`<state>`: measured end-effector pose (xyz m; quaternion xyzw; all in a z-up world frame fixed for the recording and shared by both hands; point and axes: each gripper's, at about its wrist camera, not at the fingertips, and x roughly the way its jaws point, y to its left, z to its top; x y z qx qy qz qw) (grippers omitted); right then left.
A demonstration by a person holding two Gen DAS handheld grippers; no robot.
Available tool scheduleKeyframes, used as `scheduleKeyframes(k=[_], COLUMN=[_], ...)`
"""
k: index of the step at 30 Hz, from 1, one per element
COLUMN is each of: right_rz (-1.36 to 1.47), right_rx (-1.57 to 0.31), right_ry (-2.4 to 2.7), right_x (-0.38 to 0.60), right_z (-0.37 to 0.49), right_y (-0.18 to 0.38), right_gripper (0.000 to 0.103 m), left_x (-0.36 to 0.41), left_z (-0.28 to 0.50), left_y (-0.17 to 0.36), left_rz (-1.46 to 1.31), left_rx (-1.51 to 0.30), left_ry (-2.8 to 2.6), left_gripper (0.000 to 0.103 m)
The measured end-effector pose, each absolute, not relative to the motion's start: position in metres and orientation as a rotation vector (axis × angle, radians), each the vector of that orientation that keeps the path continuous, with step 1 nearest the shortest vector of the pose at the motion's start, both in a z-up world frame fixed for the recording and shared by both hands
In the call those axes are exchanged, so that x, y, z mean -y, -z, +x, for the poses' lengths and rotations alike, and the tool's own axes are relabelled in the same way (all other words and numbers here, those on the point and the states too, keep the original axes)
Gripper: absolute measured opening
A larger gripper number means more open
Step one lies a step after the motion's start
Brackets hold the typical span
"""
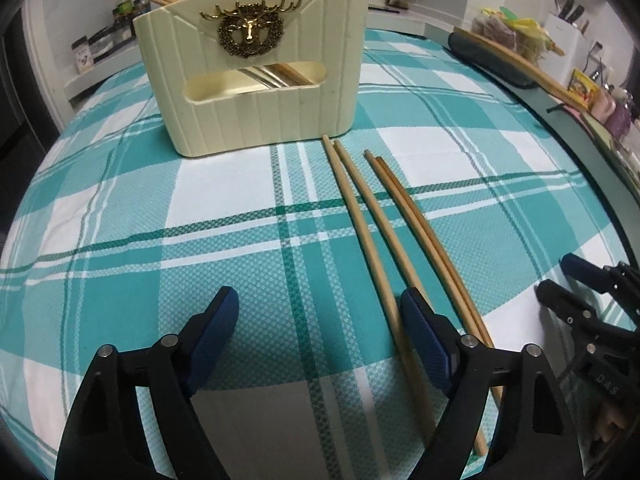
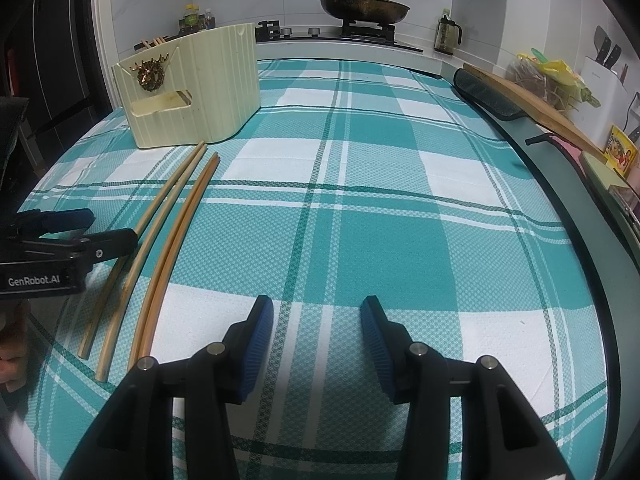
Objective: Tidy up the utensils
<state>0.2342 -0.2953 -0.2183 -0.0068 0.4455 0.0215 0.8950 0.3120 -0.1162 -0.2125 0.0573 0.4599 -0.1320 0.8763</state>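
Both claws hanging parted over the checked counter, gripping nothing.

Left claw [image 1: 320, 312] standing wide, released, nothing between the pads; right-side finger [image 1: 424, 328] lying over or just beside the nearest pale chopstick, contact not clear. Four chopsticks [image 1: 384, 232] lying loose on the teal-and-white cloth [image 1: 240, 216] as two pairs, paler pair [image 2: 160, 216] and darker pair [image 2: 180, 232], tips pointing toward the cream utensil holder [image 1: 256, 80] and stopping just short of its base. Holder standing upright at the far side, gold stag emblem [image 1: 250, 30] facing front, a few utensils showing through its slot. Right claw [image 2: 316, 332] hovering partly open over bare cloth, well apart from the chopsticks, touching nothing.
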Motion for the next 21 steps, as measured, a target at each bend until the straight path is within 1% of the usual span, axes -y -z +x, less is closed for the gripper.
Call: scheduleKeyframes(k=[1,2,3,4,5,6,7,8,12,13,15,16,17,18,21], right_rz=[-0.014,-0.015,-0.014,-0.014,-0.015,-0.016,-0.016,-0.014,0.025,0.048,0.09,0.098,0.099,0.102,0.124], right_rx=[-0.924,-0.924,-0.924,-0.924,-0.924,-0.924,-0.923,-0.922,-0.932,-0.947,-0.948,-0.949,-0.954,-0.963,-1.013], right_ry=[-0.044,-0.044,-0.044,-0.044,-0.044,-0.044,-0.044,-0.044,-0.101,-0.135,-0.208,-0.243,-0.272,-0.295,-0.329], right_x=[0.295,0.295,0.295,0.295,0.295,0.295,0.295,0.296,0.296,0.293,0.282,0.274,0.266,0.258,0.241], right_z=[0.234,0.234,0.234,0.234,0.234,0.234,0.234,0.234,0.232,0.232,0.23,0.231,0.233,0.237,0.254], right_y=[0.218,0.218,0.218,0.218,0.218,0.218,0.218,0.218,0.213,0.209,0.2,0.196,0.193,0.192,0.196], right_gripper=[0.047,0.047,0.047,0.047,0.047,0.047,0.047,0.047,0.046,0.043,0.034,0.033,0.03,0.025,0.02], left_x=[0.117,0.117,0.117,0.116,0.116,0.115,0.115,0.114,0.091,0.08,0.062,0.053,0.045,0.038,0.023], left_z=[0.311,0.308,0.306,0.303,0.3,0.297,0.295,0.293,0.28,0.275,0.268,0.266,0.264,0.262,0.258], left_y=[0.213,0.212,0.212,0.211,0.211,0.21,0.209,0.209,0.207,0.206,0.206,0.206,0.206,0.206,0.205], left_rz=[0.13,0.133,0.132,0.134,0.135,0.135,0.131,0.126,0.093,0.085,0.065,0.061,0.056,0.049,0.027], left_rx=[-0.951,-0.94,-0.931,-0.923,-0.918,-0.913,-0.912,-0.917,-0.924,-0.928,-0.937,-0.94,-0.944,-0.947,-0.95], left_ry=[0.276,0.283,0.291,0.298,0.307,0.312,0.317,0.323,0.316,0.296,0.268,0.25,0.231,0.221,0.199], left_gripper=[0.075,0.067,0.062,0.05,0.034,0.025,0.01,0.005,0.005,0.005,0.005,0.005,0.005,0.005,0.005])
